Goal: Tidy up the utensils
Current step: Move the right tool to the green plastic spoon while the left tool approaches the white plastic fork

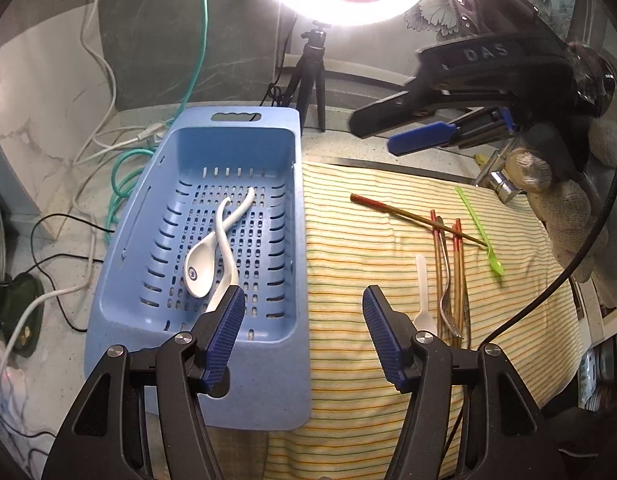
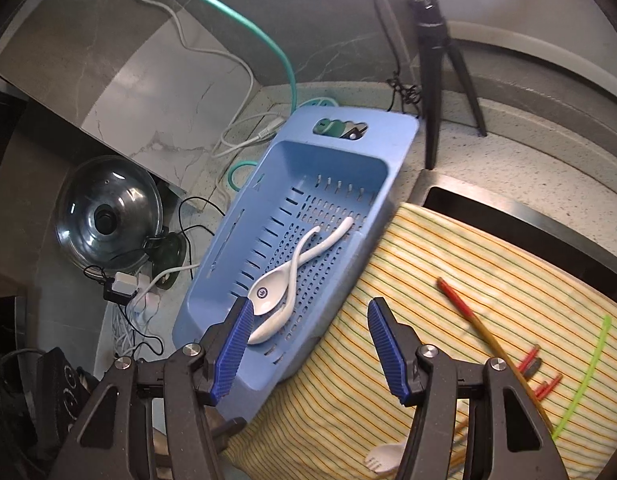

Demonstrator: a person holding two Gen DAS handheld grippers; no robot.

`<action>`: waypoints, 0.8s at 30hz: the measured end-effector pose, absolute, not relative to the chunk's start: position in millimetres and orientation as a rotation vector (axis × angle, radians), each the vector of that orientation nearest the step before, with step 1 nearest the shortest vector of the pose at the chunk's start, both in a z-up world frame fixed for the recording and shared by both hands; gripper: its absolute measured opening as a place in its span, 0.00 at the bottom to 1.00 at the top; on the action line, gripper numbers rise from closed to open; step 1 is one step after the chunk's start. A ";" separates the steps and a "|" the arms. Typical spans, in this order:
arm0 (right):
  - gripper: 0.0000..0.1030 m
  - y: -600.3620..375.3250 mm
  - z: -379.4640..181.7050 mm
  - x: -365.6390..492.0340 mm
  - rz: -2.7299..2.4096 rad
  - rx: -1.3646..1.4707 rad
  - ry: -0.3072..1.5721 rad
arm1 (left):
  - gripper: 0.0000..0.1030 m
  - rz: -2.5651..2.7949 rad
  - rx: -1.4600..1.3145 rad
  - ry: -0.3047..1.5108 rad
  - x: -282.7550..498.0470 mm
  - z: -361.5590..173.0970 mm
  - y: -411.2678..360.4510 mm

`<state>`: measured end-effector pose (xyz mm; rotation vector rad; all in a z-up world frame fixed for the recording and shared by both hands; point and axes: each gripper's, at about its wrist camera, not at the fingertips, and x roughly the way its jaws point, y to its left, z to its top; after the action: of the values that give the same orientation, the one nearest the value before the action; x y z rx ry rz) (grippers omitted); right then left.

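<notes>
A blue perforated basket holds two white ceramic spoons that cross each other. On the striped cloth lie red-tipped chopsticks, a metal fork, a small white plastic spork and a green plastic spoon. My left gripper is open and empty above the basket's right wall. My right gripper is open and empty over the basket's near corner; it also shows in the left wrist view, high at the right.
A ring light on a black tripod stands behind the basket. Cables and a power strip lie left of it. A glass pot lid leans at the left. A sink edge runs behind the cloth.
</notes>
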<state>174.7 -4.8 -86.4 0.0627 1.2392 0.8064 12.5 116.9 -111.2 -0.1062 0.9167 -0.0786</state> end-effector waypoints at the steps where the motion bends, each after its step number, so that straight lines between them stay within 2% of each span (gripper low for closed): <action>1: 0.54 -10.7 -84.8 173.8 0.801 0.064 1.234 | 0.59 -0.083 -0.103 0.914 12.2 -109.8 114.2; 13: 0.54 -125.3 -65.0 160.9 0.689 0.048 1.122 | 0.59 -0.174 -0.053 0.935 26.5 -114.6 69.4; 18: 0.54 -177.6 -68.5 161.0 0.655 0.181 1.091 | 0.59 -0.216 -0.043 0.963 33.5 -124.6 51.2; 24: 0.54 -215.2 -83.5 162.6 0.567 0.176 1.093 | 0.54 -0.256 -0.052 0.999 41.7 -136.1 35.5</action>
<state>162.6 -215.2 -83.5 0.1760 1.0929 0.5671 41.7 35.5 -136.1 -0.0521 0.9993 -0.2562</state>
